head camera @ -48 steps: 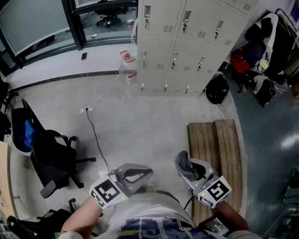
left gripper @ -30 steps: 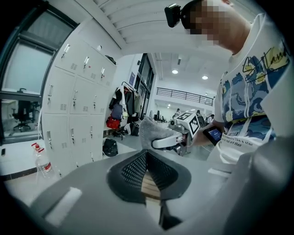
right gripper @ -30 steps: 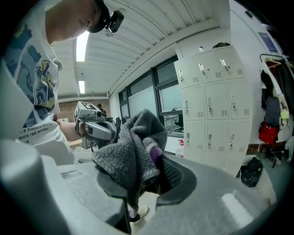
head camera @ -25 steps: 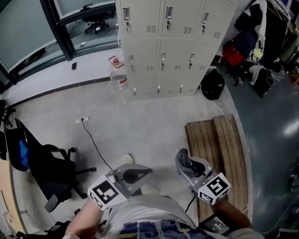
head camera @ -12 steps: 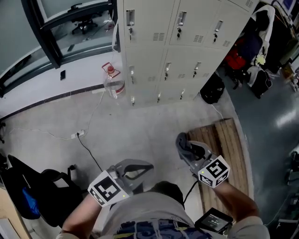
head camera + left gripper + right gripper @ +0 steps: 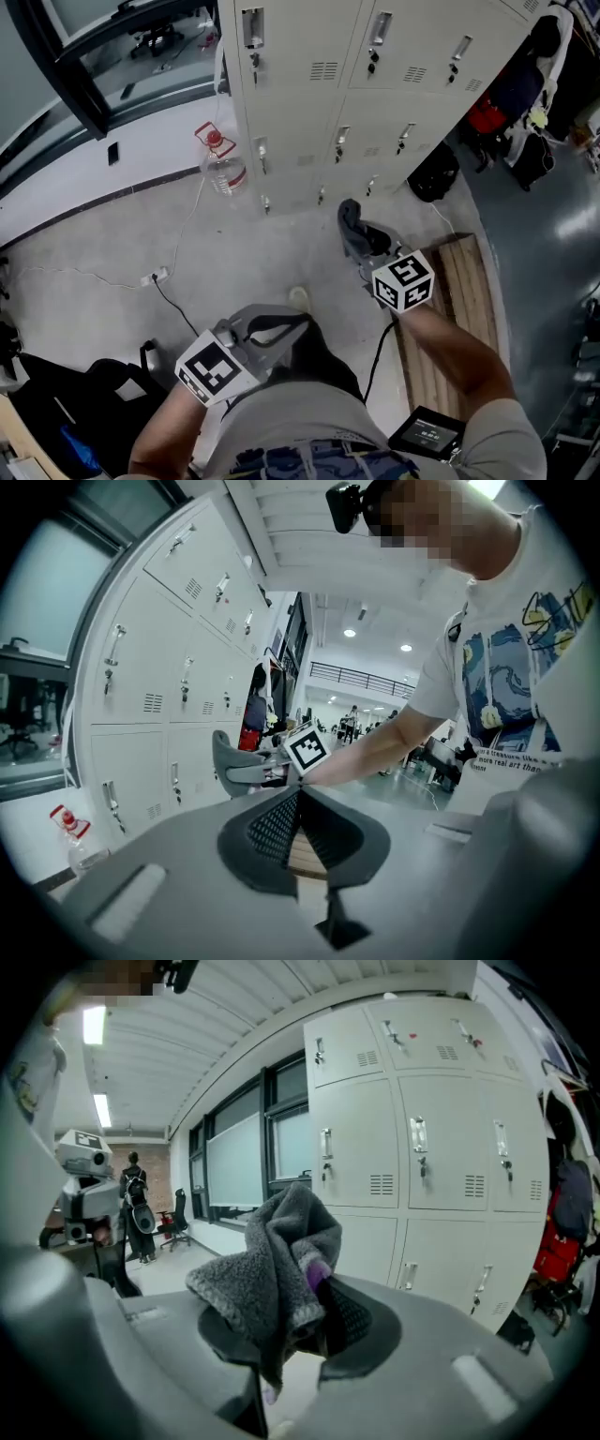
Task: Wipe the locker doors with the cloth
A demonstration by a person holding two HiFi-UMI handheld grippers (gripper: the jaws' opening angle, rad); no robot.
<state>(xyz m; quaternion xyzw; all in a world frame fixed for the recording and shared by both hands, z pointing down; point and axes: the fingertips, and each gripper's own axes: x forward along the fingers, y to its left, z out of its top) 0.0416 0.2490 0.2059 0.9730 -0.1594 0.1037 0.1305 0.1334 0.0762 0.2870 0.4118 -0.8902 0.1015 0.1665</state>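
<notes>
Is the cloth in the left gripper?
No, the left gripper has its jaws together on nothing; the cloth is clamped in the right gripper.

Two grippers are counted: the left gripper (image 6: 279, 325) at the near side and the right gripper (image 6: 351, 225) farther off. One grey cloth (image 6: 272, 1260) is seen. Nine locker doors (image 6: 309, 47) are counted at the far side, in three rows of three. One water bottle (image 6: 223, 169) is seen to their left and one black bag (image 6: 433, 174) to their right. One wooden bench (image 6: 464, 281) is counted at the right and one power strip (image 6: 155, 277) at the left.
</notes>
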